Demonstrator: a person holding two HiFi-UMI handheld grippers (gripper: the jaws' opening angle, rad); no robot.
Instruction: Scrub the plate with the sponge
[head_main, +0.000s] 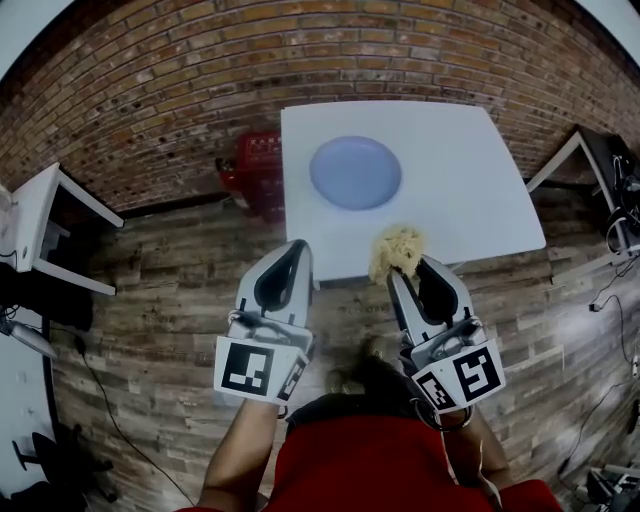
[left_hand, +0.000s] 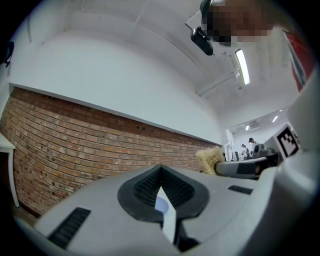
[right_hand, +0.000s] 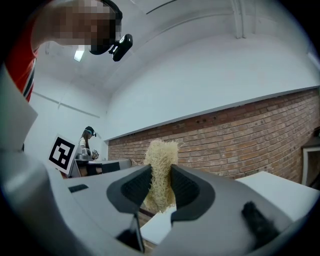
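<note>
1. Two-handedly holding grey plastic grippers level, just off the near edge of the white square table (head_main: 450, 160).
2. Clenching the left gripper (head_main: 296, 250) on nothing, jaws pressing together.
3. Grasping a pale yellow fibrous sponge (head_main: 398, 248) in the right gripper (head_main: 396, 275), by the table's near edge, pads squeezing it.
4. Leaving the round light-blue plate (head_main: 355, 172) lying left of the table's middle, apart from the sponge.

Left claw (head_main: 297, 250): jaws fully together, nothing between them, pointing level. Right claw (head_main: 402, 272): also level, jaws clamped on the sponge (head_main: 397, 248), which sticks out past the tips. Both claws sit side by side, apart, left forearm (head_main: 240, 455) bare.
</note>
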